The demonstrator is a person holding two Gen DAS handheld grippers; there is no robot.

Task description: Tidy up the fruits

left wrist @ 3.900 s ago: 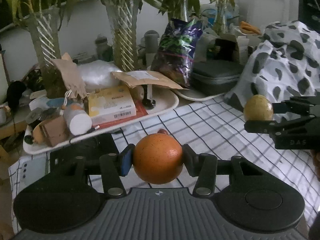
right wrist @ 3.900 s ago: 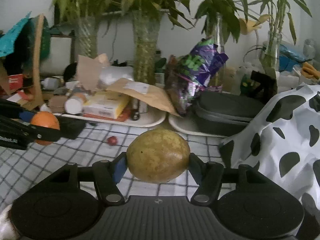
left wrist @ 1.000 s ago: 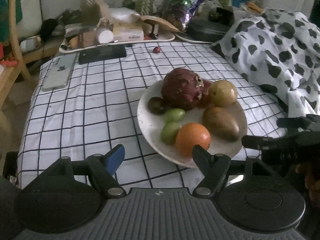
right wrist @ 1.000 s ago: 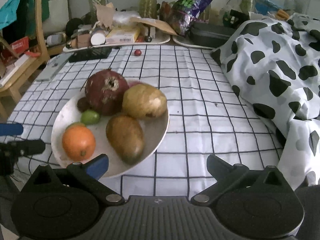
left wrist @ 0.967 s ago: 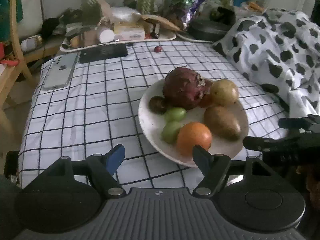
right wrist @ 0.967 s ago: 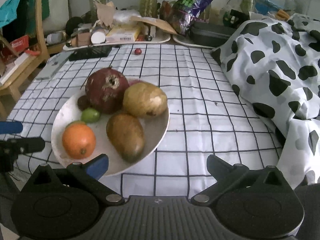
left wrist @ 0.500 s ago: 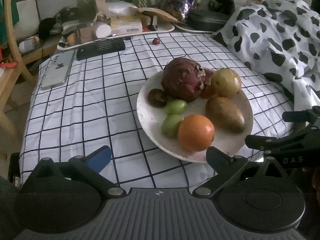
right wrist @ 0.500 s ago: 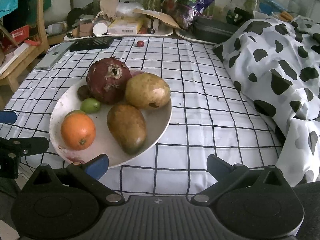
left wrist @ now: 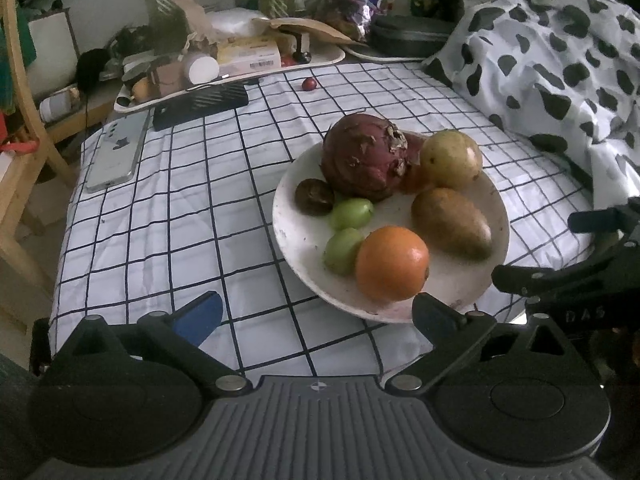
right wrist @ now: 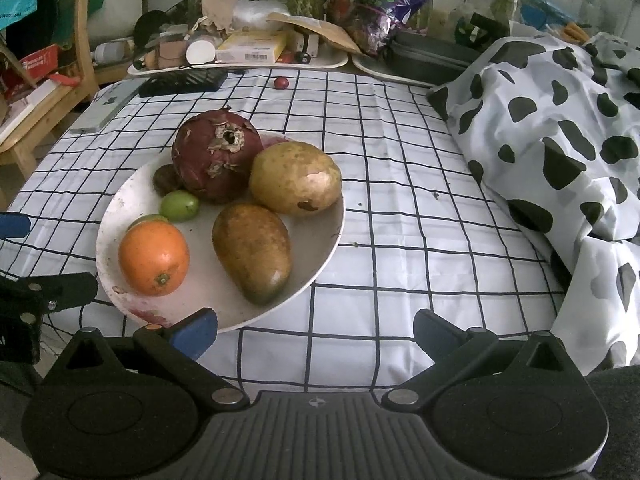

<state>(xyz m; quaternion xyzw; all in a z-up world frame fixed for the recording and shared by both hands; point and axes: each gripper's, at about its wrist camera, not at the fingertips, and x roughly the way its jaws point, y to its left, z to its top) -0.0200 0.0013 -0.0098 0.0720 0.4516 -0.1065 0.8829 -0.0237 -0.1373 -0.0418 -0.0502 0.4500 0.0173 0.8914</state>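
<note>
A white plate (left wrist: 304, 240) (right wrist: 120, 200) sits on the checked tablecloth. It holds an orange (left wrist: 392, 264) (right wrist: 154, 258), a brown mango (left wrist: 450, 222) (right wrist: 252, 252), a yellow-green fruit (left wrist: 450, 158) (right wrist: 294, 178), a dark red pomegranate (left wrist: 362, 156) (right wrist: 216, 160), two small green fruits (left wrist: 350, 212) (left wrist: 340, 250) and a dark round fruit (left wrist: 314, 196). My left gripper (left wrist: 316, 318) is open and empty just in front of the plate. My right gripper (right wrist: 314, 332) is open and empty at the plate's near right edge.
A small red fruit (left wrist: 309, 84) (right wrist: 281, 82) lies alone on the cloth at the back. A phone (left wrist: 116, 152) and a black case (left wrist: 200, 104) lie at the back left. A cluttered tray (left wrist: 328, 58) lines the back. A spotted cloth (right wrist: 560, 120) covers the right.
Both grippers held fruit 3.9 s ago; the orange and the yellow-green fruit now lie on the plate. In the last second the left jaws opened wider and both grippers moved slightly closer to the plate.
</note>
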